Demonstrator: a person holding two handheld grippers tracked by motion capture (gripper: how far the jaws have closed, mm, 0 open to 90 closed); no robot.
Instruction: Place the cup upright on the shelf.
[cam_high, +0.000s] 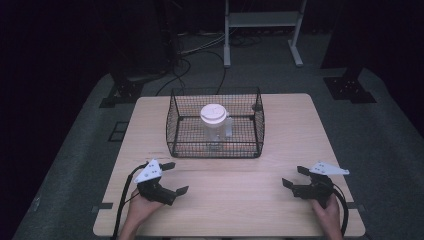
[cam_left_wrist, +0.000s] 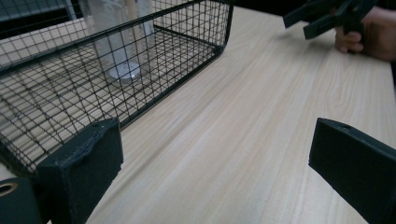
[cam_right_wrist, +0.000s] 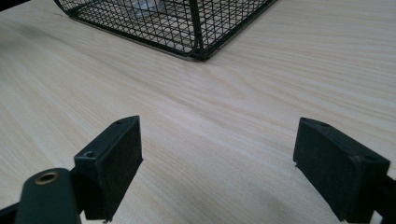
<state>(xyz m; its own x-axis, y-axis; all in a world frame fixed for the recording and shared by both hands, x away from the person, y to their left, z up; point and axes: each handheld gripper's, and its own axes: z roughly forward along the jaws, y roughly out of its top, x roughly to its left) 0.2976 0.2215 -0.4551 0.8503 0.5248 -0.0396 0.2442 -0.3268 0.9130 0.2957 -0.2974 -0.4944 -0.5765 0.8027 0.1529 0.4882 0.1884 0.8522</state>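
A black wire basket (cam_high: 175, 120) stands on the far middle of the wooden table (cam_high: 280, 120). Inside it a clear plastic jug (cam_high: 216, 131) with a white lid stands upright; the left gripper view shows its base (cam_left_wrist: 122, 70) through the mesh (cam_left_wrist: 56, 93). My left gripper (cam_high: 174, 177) rests near the front left, open, nothing between its jaws (cam_left_wrist: 217, 163). My right gripper (cam_high: 295, 176) sits at the front right, open and empty (cam_right_wrist: 217, 163). The basket's corner (cam_right_wrist: 196, 32) lies ahead of it. Both grippers are well short of the basket.
A white metal stand (cam_high: 262, 30) and cables (cam_high: 185, 65) lie on the grey floor beyond the table. Black stand bases (cam_high: 350, 87) flank the table's far corners. Bare wood stretches between the grippers and the basket. The other hand and its gripper (cam_left_wrist: 327, 16) appear across the table.
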